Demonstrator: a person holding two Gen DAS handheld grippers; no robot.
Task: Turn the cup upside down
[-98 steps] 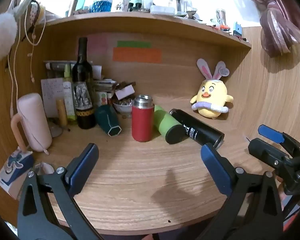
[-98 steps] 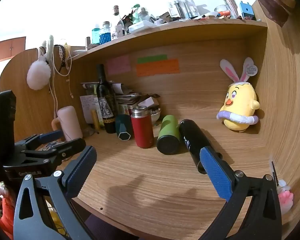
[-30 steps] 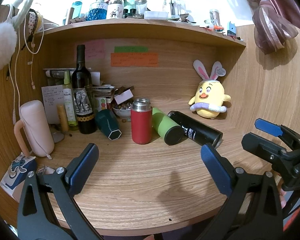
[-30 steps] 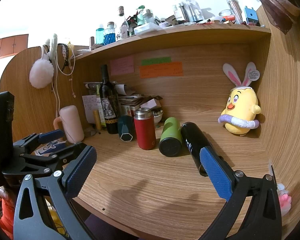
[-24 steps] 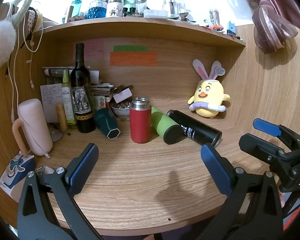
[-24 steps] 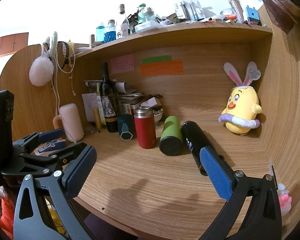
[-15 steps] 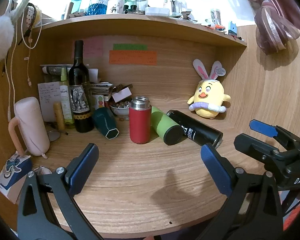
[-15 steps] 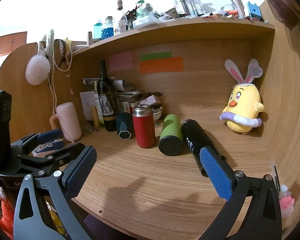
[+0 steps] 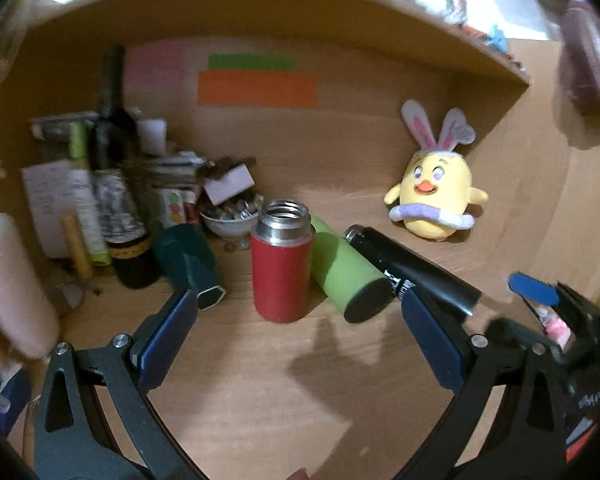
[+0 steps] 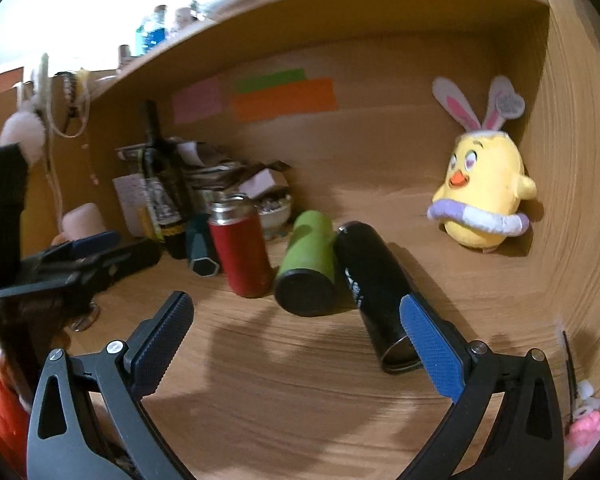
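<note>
A red cup with a steel open mouth (image 9: 281,268) stands upright on the wooden desk; it also shows in the right wrist view (image 10: 240,250). A green cup (image 9: 346,274) (image 10: 308,264) and a black cup (image 9: 416,270) (image 10: 374,288) lie on their sides to its right. A dark teal cup (image 9: 188,262) (image 10: 200,248) lies on its side to its left. My left gripper (image 9: 298,334) is open and empty, just in front of the red cup. My right gripper (image 10: 296,334) is open and empty, in front of the green and black cups.
A wine bottle (image 9: 118,184), papers, a small bowl (image 9: 230,220) and a pink mug (image 9: 12,284) crowd the back left. A yellow chick plush (image 9: 436,200) sits at the back right. A shelf (image 9: 260,12) hangs overhead. The curved wooden wall (image 10: 572,200) closes in on the right.
Both grippers have moved forward and down towards the cups, which now look larger and closer. Both stay open. The cups have not moved.
</note>
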